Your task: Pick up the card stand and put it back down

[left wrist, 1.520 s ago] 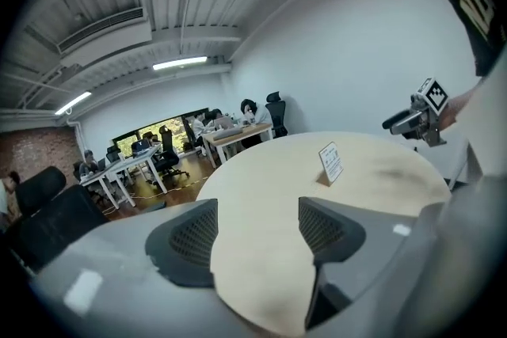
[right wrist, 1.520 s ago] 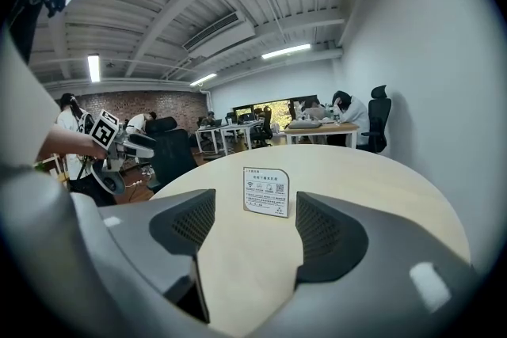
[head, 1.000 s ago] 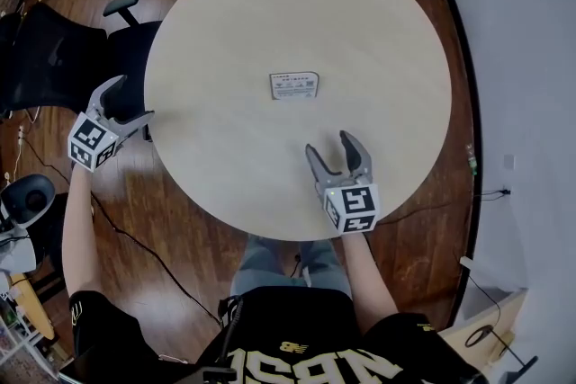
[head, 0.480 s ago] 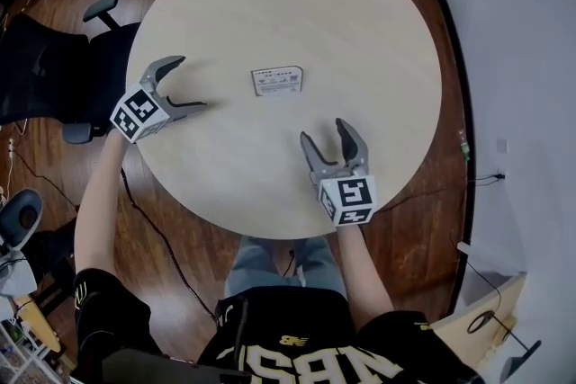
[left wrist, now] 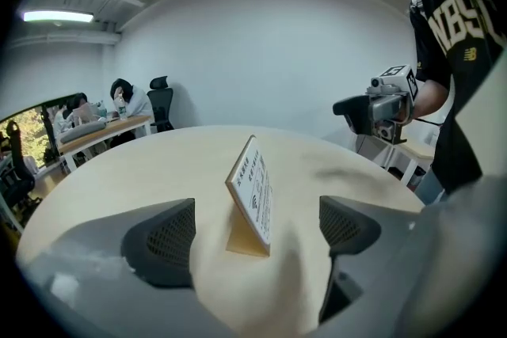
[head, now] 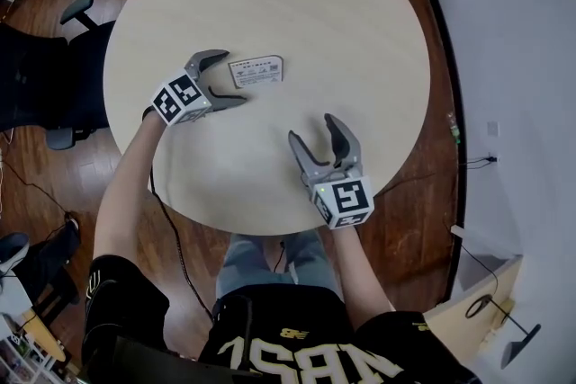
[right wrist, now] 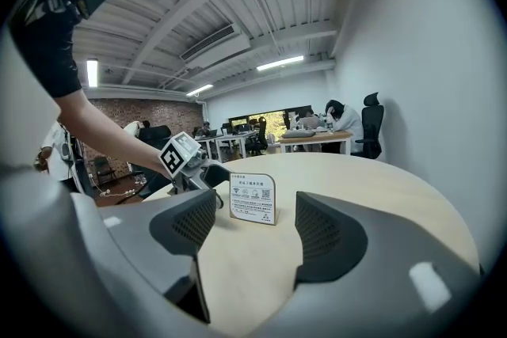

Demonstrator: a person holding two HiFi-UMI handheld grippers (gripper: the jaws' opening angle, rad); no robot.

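Observation:
The card stand [head: 256, 71] is a small white printed card on a tan base, upright on the round pale table [head: 360, 31]. My left gripper [head: 229, 78] reaches it from the left with its jaws spread wide. In the left gripper view the stand [left wrist: 252, 198] is edge-on between the two pads [left wrist: 165, 237], touching neither. My right gripper [head: 312, 129] hovers over the table's near side, open and empty, a hand's length short of the stand. In the right gripper view the card [right wrist: 253, 199] faces me beyond the jaws, with the left gripper [right wrist: 207, 176] beside it.
Black office chairs [head: 45, 76] stand left of the table on the wooden floor. A white wall [head: 513, 58] runs close along the right side. Desks with seated people [right wrist: 333, 127] are far behind in the right gripper view.
My left gripper has swung from off the table's left edge in over the top to the card stand. The right gripper has barely shifted. The stand has not moved.

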